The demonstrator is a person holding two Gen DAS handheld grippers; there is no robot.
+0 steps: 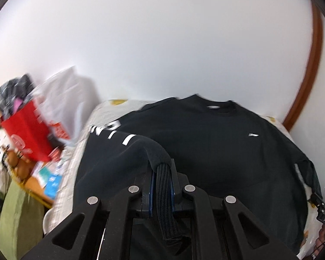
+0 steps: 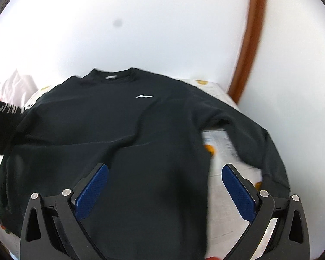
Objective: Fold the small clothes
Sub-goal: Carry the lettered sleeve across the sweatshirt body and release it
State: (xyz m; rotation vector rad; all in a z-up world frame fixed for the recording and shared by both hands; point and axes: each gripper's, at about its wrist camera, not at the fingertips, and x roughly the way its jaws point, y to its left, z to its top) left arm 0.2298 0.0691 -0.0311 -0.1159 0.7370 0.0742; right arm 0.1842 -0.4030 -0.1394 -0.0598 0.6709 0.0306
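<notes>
left wrist view: left tongs [image 1: 161, 181] clamped on ribbed sleeve cuff [image 1: 165, 195] of one black sweatshirt [image 1: 205, 143], spread flat on a patterned bed [image 1: 101, 117]. right tongs [image 2: 165, 191] spread wide, holding nothing, over the near hem. one red bag [image 1: 26, 134] and one white bag [image 1: 62, 95] far left, blurred. white wall [image 1: 162, 43], brown trim [image 1: 309, 75] on the right. sleeve lettering unreadable.
</notes>
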